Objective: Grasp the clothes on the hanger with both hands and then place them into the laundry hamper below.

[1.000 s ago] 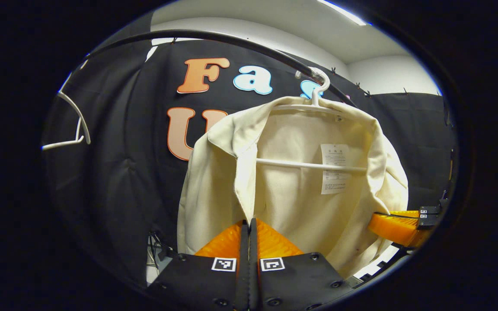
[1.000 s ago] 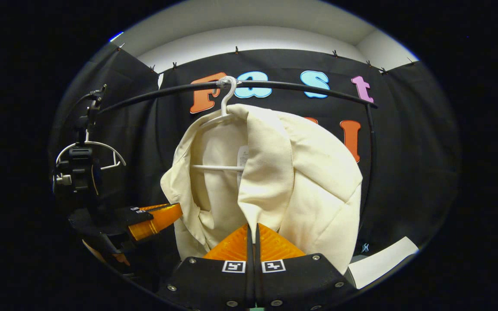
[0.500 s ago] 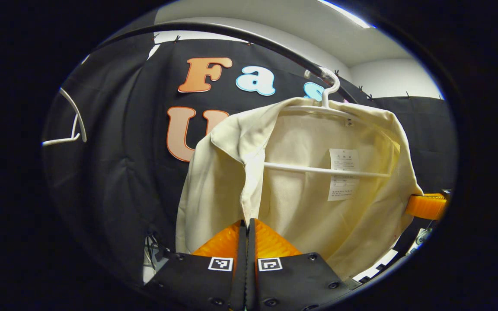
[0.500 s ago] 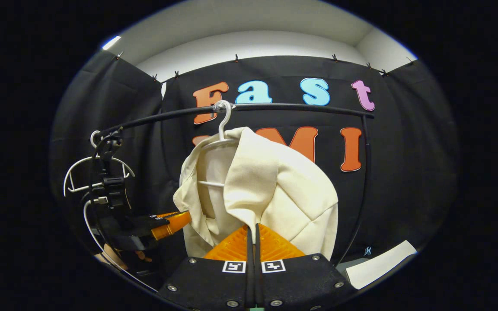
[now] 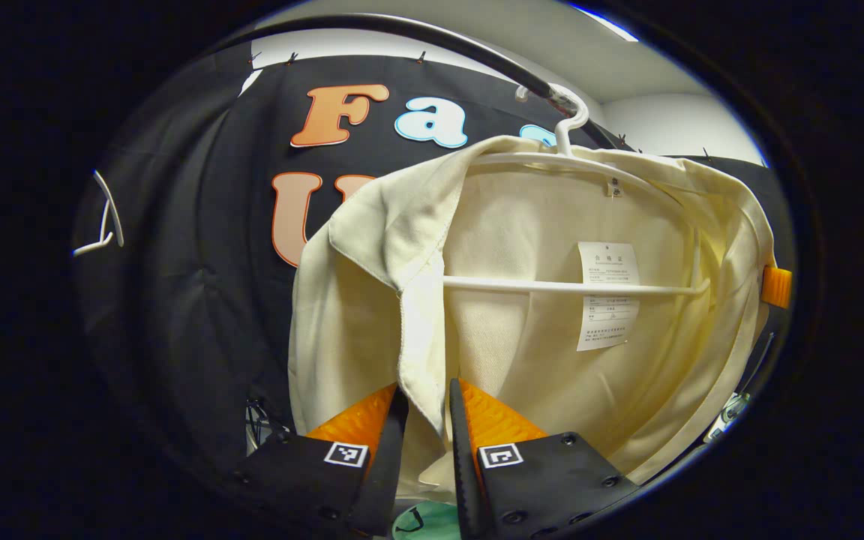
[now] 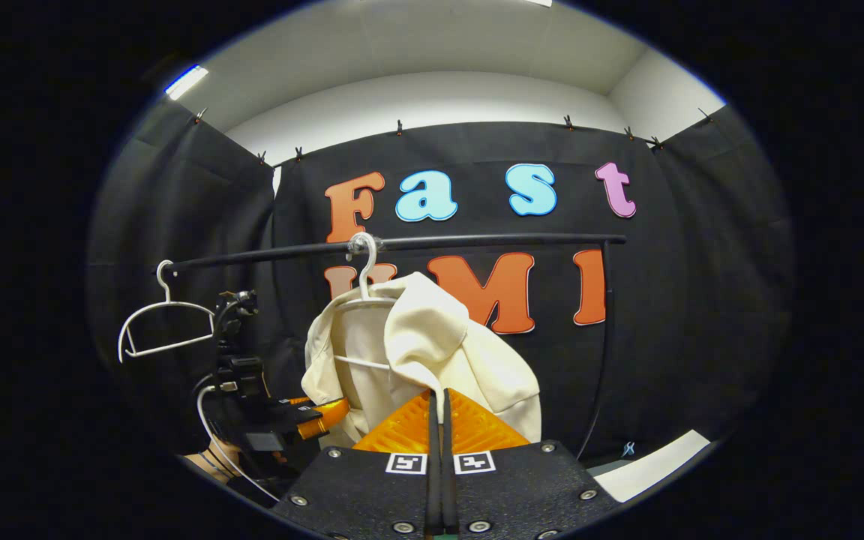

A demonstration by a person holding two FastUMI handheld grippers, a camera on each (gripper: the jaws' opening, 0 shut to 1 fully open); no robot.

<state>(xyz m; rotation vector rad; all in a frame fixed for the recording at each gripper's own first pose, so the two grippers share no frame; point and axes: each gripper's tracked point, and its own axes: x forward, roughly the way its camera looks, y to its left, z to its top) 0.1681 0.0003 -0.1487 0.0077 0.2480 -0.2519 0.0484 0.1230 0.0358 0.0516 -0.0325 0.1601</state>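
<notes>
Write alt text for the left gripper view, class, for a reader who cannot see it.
A cream jacket hangs open on a white hanger hooked over a black rail, seen from below. The left gripper is open, its two fingers on either side of the jacket's front edge. A white label is sewn inside the jacket.

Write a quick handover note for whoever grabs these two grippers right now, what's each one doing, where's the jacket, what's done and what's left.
Left gripper: open, fingers either side of the front edge of the cream jacket, not clamped.
Right gripper: shut, with the jacket's other front edge at its fingertips; whether it pinches the cloth is unclear.
Jacket hangs on the white hanger, hooked on the black rail. A second, bare hanger hangs further along the rail.
Done: both grippers brought to the jacket.
Left: close the left gripper, confirm the right grip, pull the jacket off, lower it into the hamper.
</notes>
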